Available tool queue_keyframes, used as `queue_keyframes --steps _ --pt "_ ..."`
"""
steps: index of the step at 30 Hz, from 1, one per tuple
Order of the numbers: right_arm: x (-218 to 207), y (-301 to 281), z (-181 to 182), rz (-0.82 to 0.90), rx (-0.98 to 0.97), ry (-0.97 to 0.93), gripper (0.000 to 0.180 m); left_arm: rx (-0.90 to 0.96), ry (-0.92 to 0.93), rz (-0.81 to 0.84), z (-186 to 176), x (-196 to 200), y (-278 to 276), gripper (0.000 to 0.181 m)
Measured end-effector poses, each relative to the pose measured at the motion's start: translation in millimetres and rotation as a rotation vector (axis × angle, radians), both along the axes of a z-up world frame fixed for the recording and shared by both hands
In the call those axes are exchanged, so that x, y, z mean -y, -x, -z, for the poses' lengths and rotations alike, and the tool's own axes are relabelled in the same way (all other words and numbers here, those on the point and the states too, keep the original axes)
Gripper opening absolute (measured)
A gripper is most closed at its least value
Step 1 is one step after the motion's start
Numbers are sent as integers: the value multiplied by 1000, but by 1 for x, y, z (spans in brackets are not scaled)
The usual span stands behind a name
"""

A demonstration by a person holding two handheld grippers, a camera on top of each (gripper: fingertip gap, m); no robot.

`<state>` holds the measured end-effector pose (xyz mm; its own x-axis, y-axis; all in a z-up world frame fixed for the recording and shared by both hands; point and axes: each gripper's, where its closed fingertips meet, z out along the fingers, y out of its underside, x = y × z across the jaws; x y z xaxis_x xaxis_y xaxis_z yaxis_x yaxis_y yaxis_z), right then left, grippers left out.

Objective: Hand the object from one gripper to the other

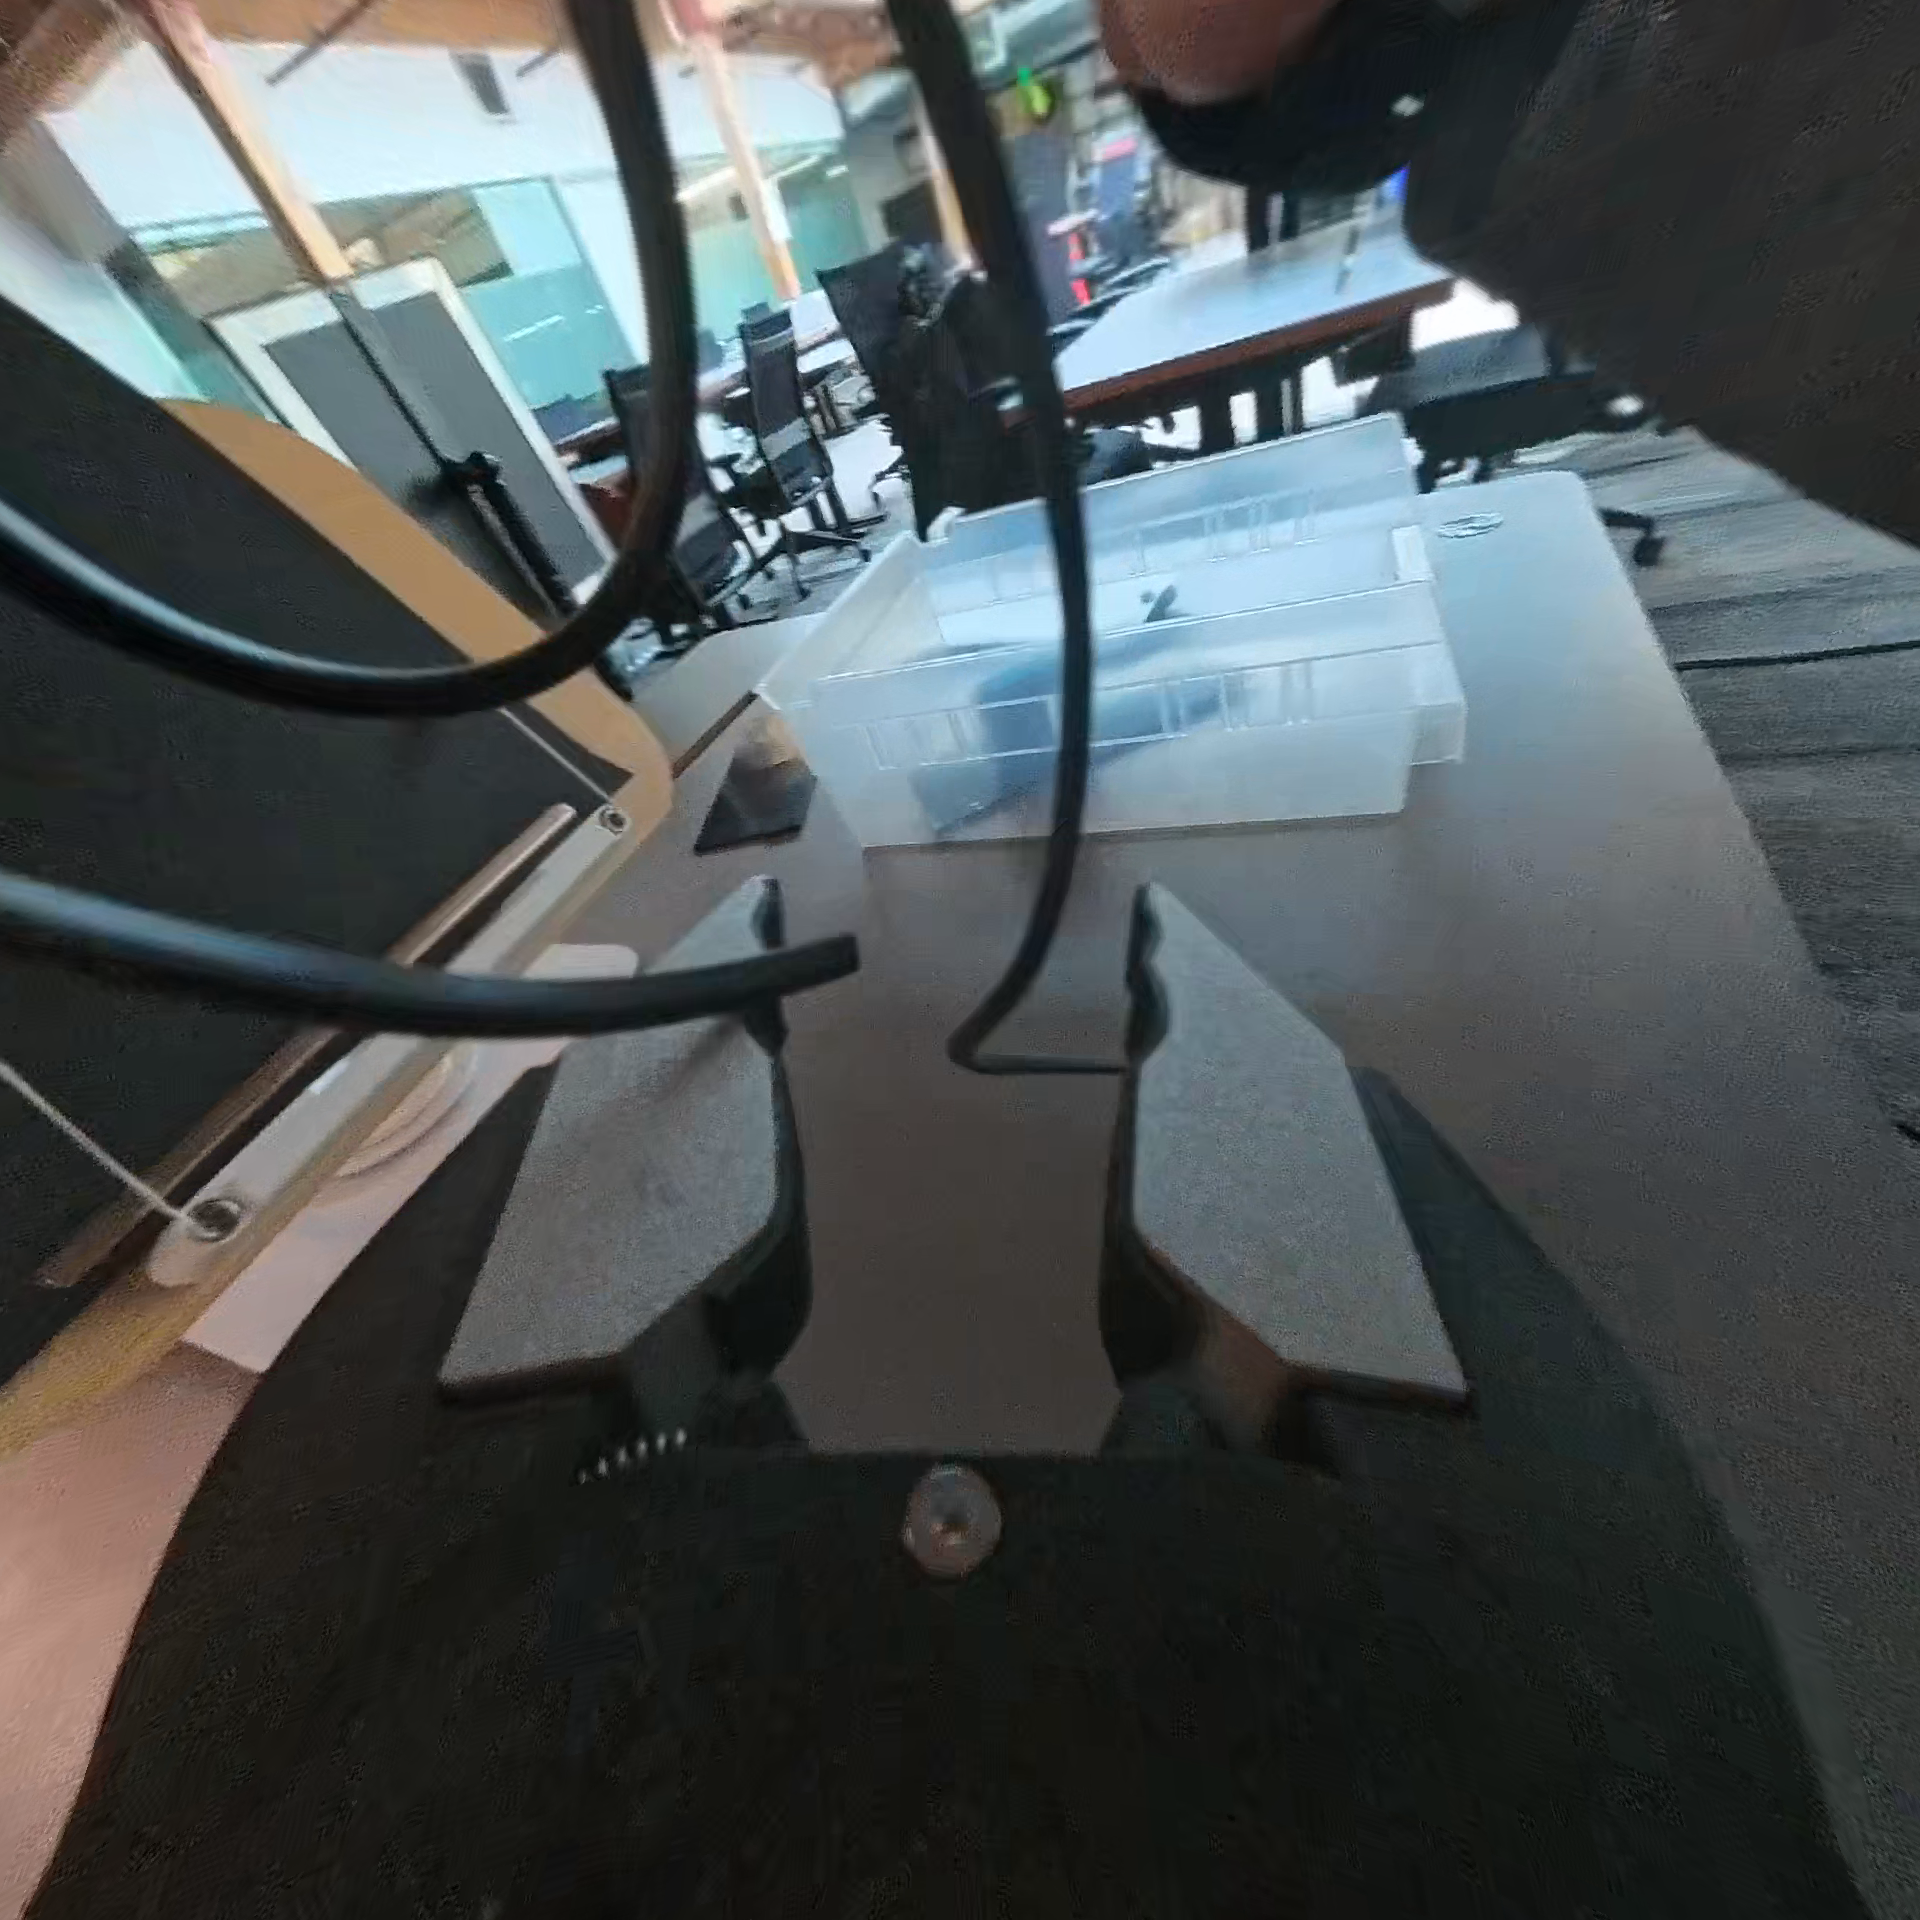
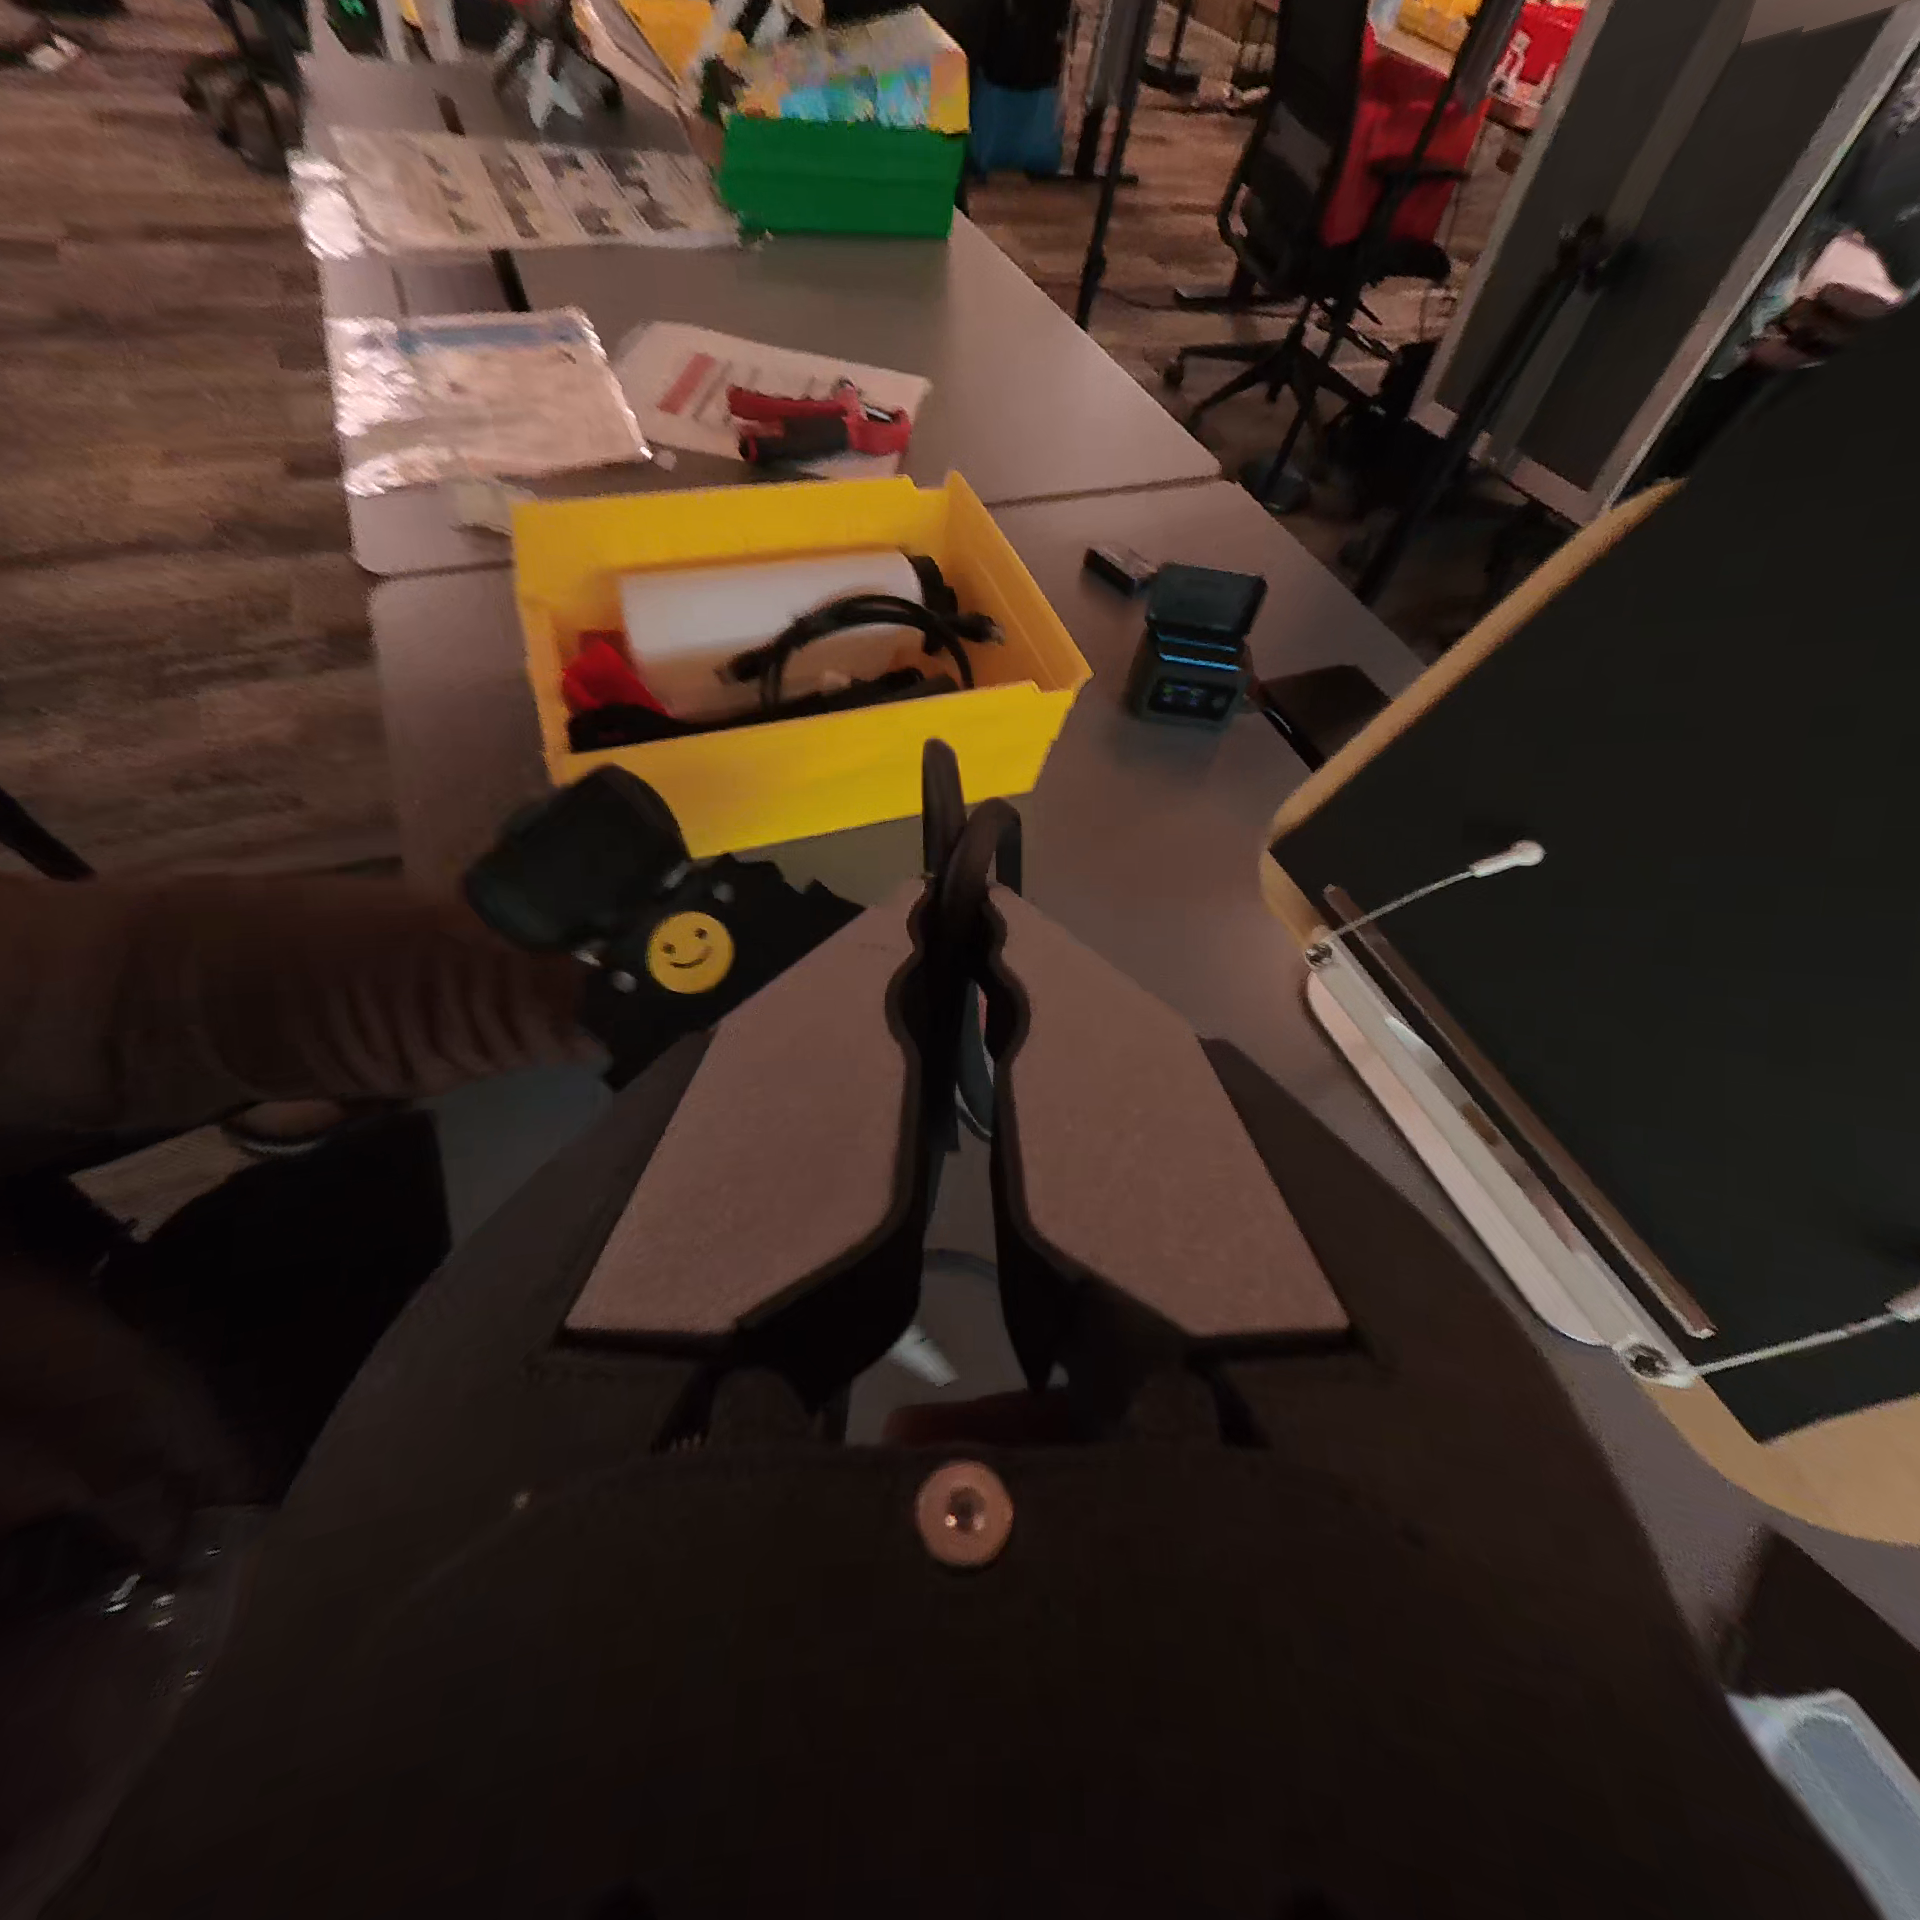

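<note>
A black cable (image 1: 1060, 623) hangs in loops from above in the left wrist view. One cut end (image 1: 831, 951) lies across my left finger's tip, and a thin bent strand (image 1: 997, 1055) reaches the right finger's inner edge. My left gripper (image 1: 956, 904) is open, its jaws wide apart and closed on nothing. My right gripper (image 2: 958, 935) is shut on the black cable (image 2: 956, 821), whose loops stick up past the fingertips. The left gripper's black body with a yellow smiley sticker (image 2: 688, 951) shows just left of the right fingers.
A clear plastic bin (image 1: 1143, 665) stands on the grey table (image 1: 1507, 935) ahead of the left gripper. A black wood-edged panel (image 1: 208, 727) stands close by and also shows in the right wrist view (image 2: 1662, 883). A yellow bin (image 2: 810, 769) of cables and a small black device (image 2: 1195, 655) lie ahead. About 15 centimetres separates my left fingertips from my right.
</note>
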<state>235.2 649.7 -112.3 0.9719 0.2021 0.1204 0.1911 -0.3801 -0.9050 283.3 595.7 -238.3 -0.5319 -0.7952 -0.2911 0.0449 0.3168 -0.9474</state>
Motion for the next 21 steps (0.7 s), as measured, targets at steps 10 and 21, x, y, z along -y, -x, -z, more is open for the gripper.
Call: queue_keyframes --steps 10,21 --pt "57 -28 49 -18 -271 70 2 272 267 70 -77 -23 33 0" --pt "15 12 141 -161 -469 13 42 222 320 134 -69 -10 30 0"
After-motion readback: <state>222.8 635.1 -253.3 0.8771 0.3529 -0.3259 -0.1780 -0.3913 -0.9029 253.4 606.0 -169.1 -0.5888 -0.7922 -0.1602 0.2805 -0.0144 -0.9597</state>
